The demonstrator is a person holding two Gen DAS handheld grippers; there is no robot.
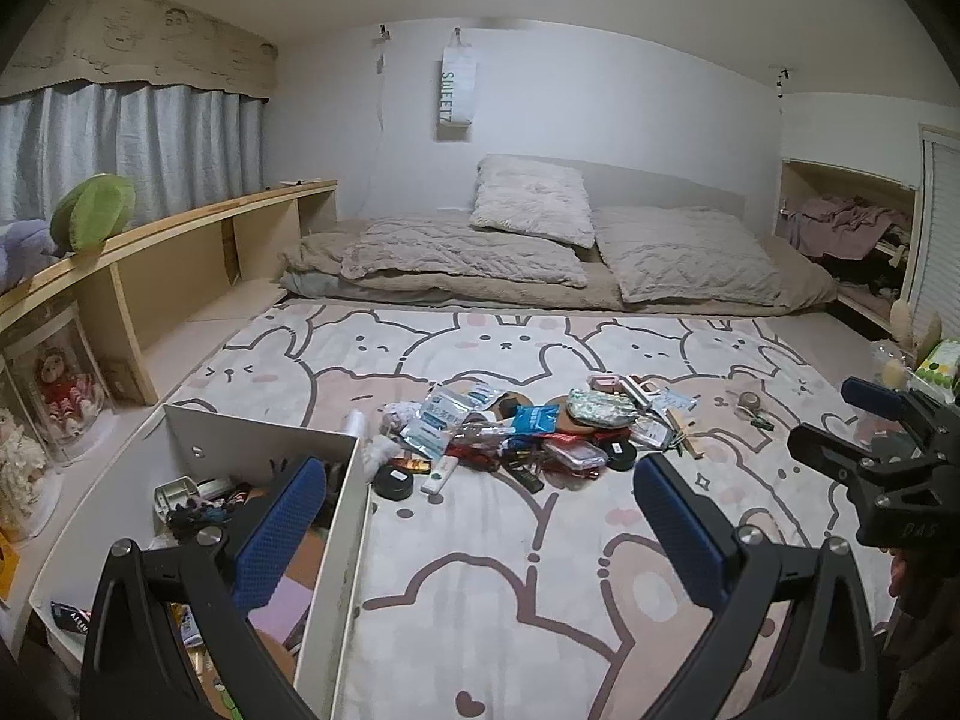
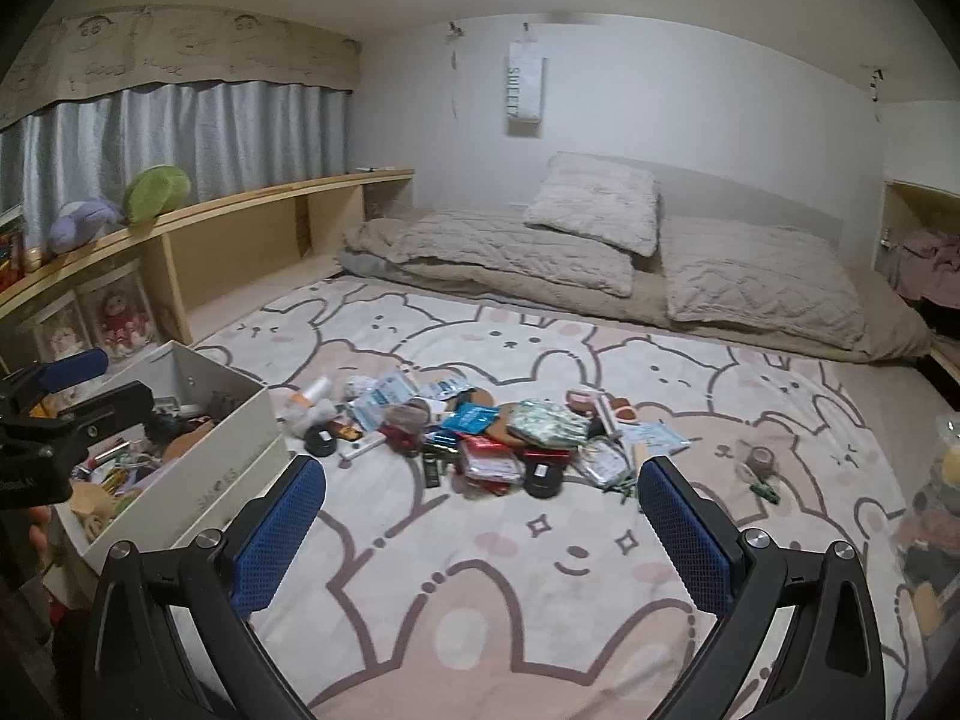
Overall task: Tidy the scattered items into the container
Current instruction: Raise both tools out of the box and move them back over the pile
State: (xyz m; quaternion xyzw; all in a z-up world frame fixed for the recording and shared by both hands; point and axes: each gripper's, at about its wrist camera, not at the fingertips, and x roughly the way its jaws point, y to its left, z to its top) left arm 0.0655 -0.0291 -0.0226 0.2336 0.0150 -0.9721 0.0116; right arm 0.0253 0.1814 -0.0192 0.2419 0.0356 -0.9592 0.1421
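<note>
A pile of scattered small items point(image 1: 516, 432) point(image 2: 480, 432) lies on the bunny-print rug: a blue packet point(image 1: 536, 420), a floral pouch point(image 2: 549, 423), a black round compact point(image 1: 393, 483) and several packets. The white open box point(image 1: 354, 516) point(image 2: 228, 438) stands left of the pile with several things inside. My left gripper point(image 1: 480, 516) is open and empty; its left finger point(image 1: 282, 528) hangs over the box's near corner. My right gripper point(image 2: 480, 516) is open and empty, above the rug just short of the pile. Each gripper also shows in the other's view: the right gripper point(image 1: 840, 420), the left gripper point(image 2: 102, 385).
A roll of tape point(image 2: 762, 457) and a small green item point(image 2: 765, 489) lie apart on the right of the rug. Folded bedding point(image 1: 540, 258) lines the far wall. A low wooden shelf point(image 1: 180, 252) with plush toys runs along the left. Clutter sits at the right edge point(image 2: 936, 498).
</note>
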